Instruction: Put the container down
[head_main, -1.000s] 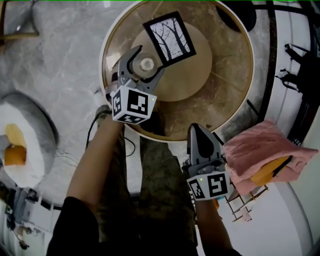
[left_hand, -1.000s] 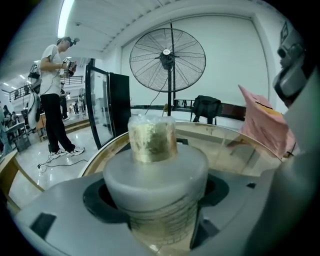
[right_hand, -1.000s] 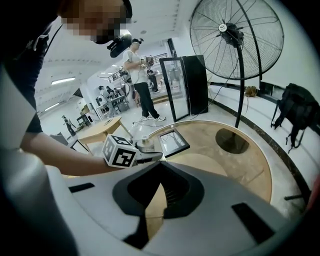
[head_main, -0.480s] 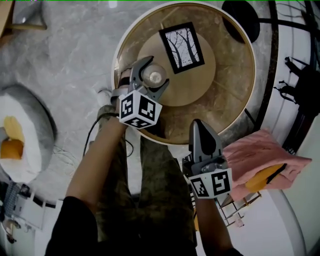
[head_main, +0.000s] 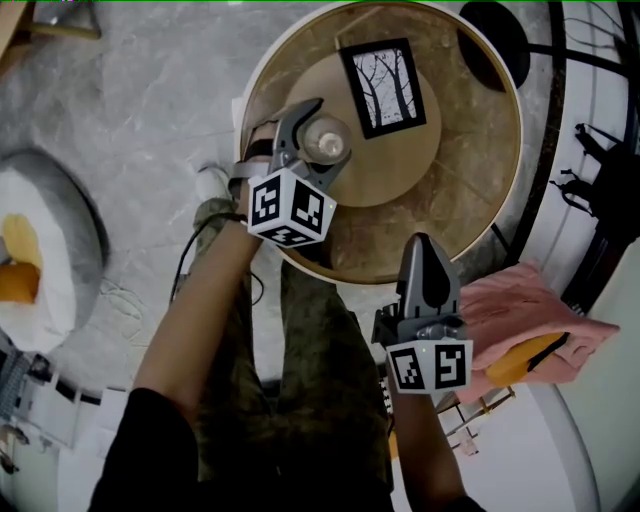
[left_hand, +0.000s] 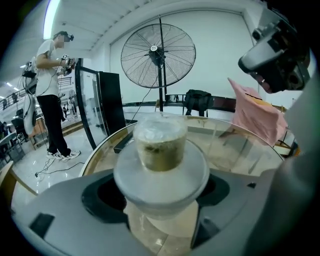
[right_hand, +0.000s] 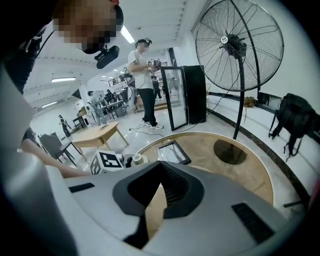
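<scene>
Currently your left gripper (head_main: 325, 135) is clenched on the container (head_main: 328, 143), its 2 jaws pressed against the wide white part on either side. In the left gripper view the container is a clear pot with olive-brown contents. It sits over the near-left edge of the raised inner disc (head_main: 400, 165) of the round glass-topped table (head_main: 480, 225). No view shows whether its base touches the disc.

Just beyond the container, on the same disc, lies 1 picture frame (head_main: 388, 85) with a black border and a print of bare trees. It is near the container but apart from it, and it is the only thing on the disc close to your jaws. A dark round patch (head_main: 485, 30) shows at the table's far side, well apart.

Your right gripper (head_main: 424, 245) hangs at the table's near edge with its jaws closed together and nothing between them. It is well apart from the container.

To your right, a pink cloth (head_main: 510, 315) is draped over a wire rack (head_main: 480, 410) just beside the table. On the floor to your left lies a round white and grey cushion (head_main: 50, 270).

Past the table, the left gripper view shows a tall standing fan (left_hand: 157, 55), a black bag (left_hand: 198, 100), and a person (left_hand: 50, 90) standing at the left.
</scene>
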